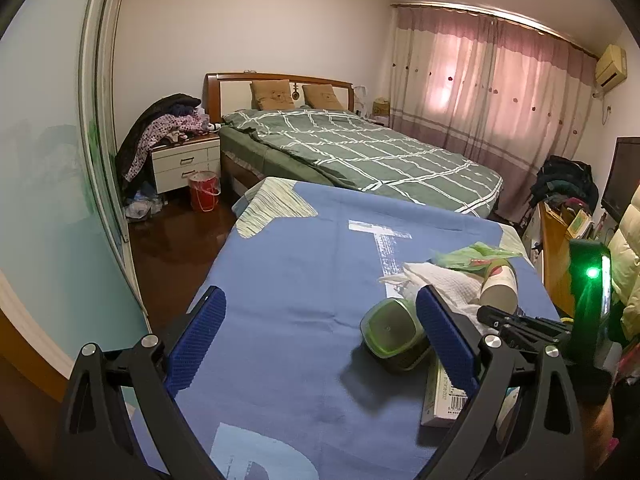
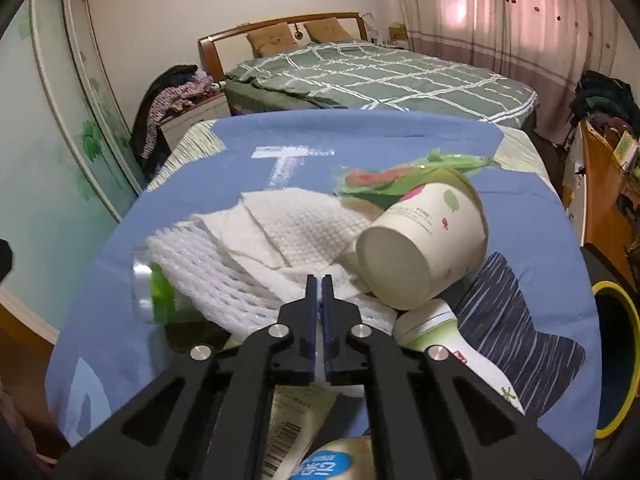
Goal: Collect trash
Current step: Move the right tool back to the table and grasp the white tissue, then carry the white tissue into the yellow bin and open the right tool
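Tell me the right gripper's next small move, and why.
Probably lift the right gripper slightly. Its jaws are shut at the edge of the white waffle-textured paper towel, and a small lift would show whether the sheet is really pinched before carrying it toward the yellow-rimmed dark container.

On the surface (image 2: 532, 216) I count one paper cup (image 2: 424, 240), one green can (image 2: 154, 286), one white foam net (image 2: 208, 276), one paper towel (image 2: 296, 228), one green plastic bag (image 2: 400, 178), one small white-and-green bottle (image 2: 436, 328) and one barcoded box (image 1: 444, 396). On the bed (image 1: 360, 152) I see two pillows (image 1: 272, 94). One red bucket (image 1: 204, 190) stands on the floor.
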{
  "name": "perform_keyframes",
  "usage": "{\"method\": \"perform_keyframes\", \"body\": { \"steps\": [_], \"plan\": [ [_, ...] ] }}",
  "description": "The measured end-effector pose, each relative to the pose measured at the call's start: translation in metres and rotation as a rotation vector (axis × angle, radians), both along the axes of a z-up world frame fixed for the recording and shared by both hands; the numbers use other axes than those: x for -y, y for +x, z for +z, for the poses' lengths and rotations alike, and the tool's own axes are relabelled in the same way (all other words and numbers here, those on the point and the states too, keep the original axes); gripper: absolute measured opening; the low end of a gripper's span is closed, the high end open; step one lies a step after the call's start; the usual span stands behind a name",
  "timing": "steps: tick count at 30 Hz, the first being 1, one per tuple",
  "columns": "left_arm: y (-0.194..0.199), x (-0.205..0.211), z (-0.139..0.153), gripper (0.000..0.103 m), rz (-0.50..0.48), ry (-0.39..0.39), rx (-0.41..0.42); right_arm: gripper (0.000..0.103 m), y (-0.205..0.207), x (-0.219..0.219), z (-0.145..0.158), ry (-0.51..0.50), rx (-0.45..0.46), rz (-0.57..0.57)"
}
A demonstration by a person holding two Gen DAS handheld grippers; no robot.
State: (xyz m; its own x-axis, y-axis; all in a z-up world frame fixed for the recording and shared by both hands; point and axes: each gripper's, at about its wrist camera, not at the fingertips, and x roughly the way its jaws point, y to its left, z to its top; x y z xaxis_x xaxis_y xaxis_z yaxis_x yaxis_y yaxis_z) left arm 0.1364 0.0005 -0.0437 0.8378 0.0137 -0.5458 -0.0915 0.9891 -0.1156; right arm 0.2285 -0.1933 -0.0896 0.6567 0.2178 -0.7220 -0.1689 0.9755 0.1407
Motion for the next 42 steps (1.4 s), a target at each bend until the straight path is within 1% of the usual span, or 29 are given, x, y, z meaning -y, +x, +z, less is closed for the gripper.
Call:
{"method": "perform_keyframes", "body": {
  "steps": [6,12,22,27,34,38,42],
  "plan": [
    [-0.001,0.001,-0.001,0.094,-0.006,0.001,0.003,0.002,-0.014,0.007,0.028,0.076,0.054,0.034],
    [-0.004,0.005,-0.001,0.094,-0.016,0.002,0.005,0.002,-0.027,0.017,0.065,0.113,0.132,0.05],
    [-0.006,0.015,0.003,0.094,-0.046,0.013,0.009,0.002,-0.033,0.031,0.112,0.122,0.243,0.033],
    [-0.009,0.019,0.006,0.094,-0.062,0.017,0.016,0.002,-0.035,0.044,0.13,0.123,0.295,-0.003],
    [-0.013,0.034,0.007,0.095,-0.109,0.017,0.019,0.002,-0.044,0.085,0.136,0.118,0.318,-0.099],
    [-0.015,0.051,0.006,0.094,-0.151,0.024,0.014,0.002,-0.054,0.122,0.131,0.11,0.319,-0.184],
    [-0.017,0.074,0.004,0.094,-0.213,0.036,0.006,0.002,-0.068,0.165,0.121,0.111,0.307,-0.276]
  ]
}}
